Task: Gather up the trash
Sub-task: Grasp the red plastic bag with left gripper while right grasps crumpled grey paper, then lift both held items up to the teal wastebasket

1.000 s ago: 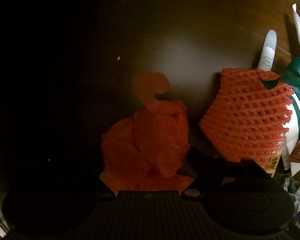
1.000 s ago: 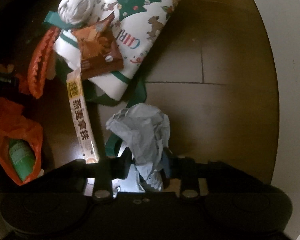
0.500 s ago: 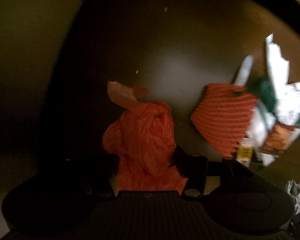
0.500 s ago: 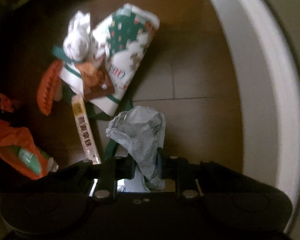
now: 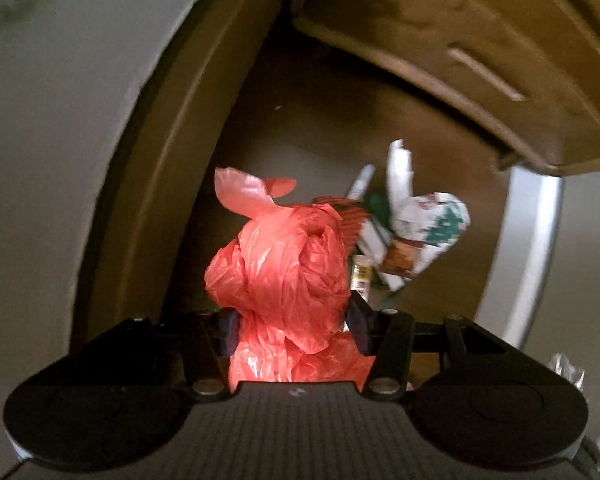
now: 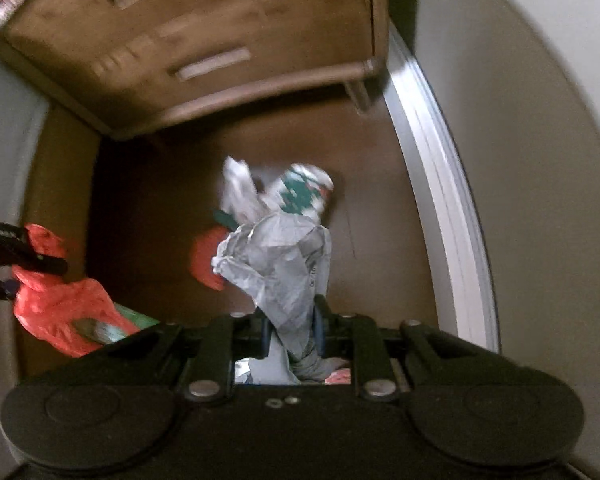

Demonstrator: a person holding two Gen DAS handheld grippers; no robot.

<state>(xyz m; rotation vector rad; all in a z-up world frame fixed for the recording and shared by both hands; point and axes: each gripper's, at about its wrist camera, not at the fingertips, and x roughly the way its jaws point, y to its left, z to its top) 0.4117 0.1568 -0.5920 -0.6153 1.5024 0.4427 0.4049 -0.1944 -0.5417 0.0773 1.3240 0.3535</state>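
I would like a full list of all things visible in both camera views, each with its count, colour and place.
orange plastic bag: one, orange, between the left gripper's fingers; something green shows inside it in the right view.
grey crumpled paper: one, grey-white, between the right gripper's fingers.
printed bag: one, white with green trees, on the floor in the trash pile.
orange foam net: one, orange, in that pile.
yellow packet: one, yellow-white, in the pile.
cabinet: one, brown wood, beyond the pile.
floor: dark brown.
left gripper: one, black, clamping the bag.
right gripper: one, black, clamping the paper.
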